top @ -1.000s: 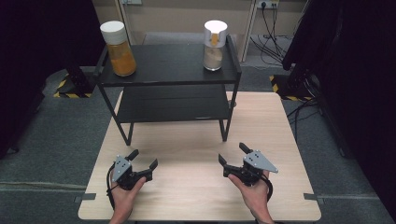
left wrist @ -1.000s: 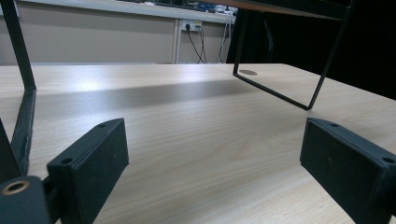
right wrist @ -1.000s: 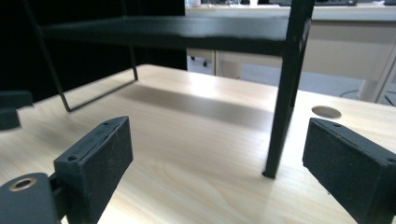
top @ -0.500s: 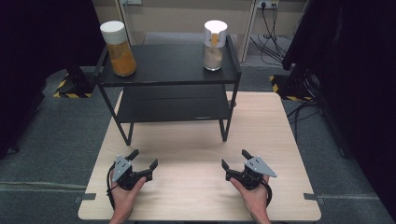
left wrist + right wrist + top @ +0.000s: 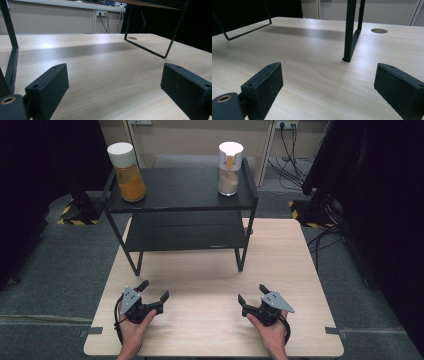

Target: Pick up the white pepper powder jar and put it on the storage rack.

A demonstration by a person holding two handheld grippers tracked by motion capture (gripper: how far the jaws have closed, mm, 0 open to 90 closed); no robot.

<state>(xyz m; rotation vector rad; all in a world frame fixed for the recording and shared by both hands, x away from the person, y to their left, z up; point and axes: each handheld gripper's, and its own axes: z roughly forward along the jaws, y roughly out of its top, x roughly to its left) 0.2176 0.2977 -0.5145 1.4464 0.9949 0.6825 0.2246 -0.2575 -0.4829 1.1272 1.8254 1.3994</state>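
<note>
A black two-tier metal shelf stands at the far half of the wooden table. On its top tier, a jar with orange contents and a white lid stands at the left, and a clear jar with pale contents and a white lid at the right. My left gripper rests low near the table's front left, open and empty. My right gripper sits near the front right, open and empty as well. In the left gripper view its jaws stand wide apart over bare wood; the right gripper's jaws face a shelf leg.
Grey floor surrounds the table, with cables and wall sockets behind it. Dark curtains hang at both sides. A round cable hole lies in the tabletop past the shelf leg. Bare wood stretches between the grippers and the shelf.
My right gripper has drifted slightly back toward the front edge and to the right. The left gripper and both jars have stayed put.
</note>
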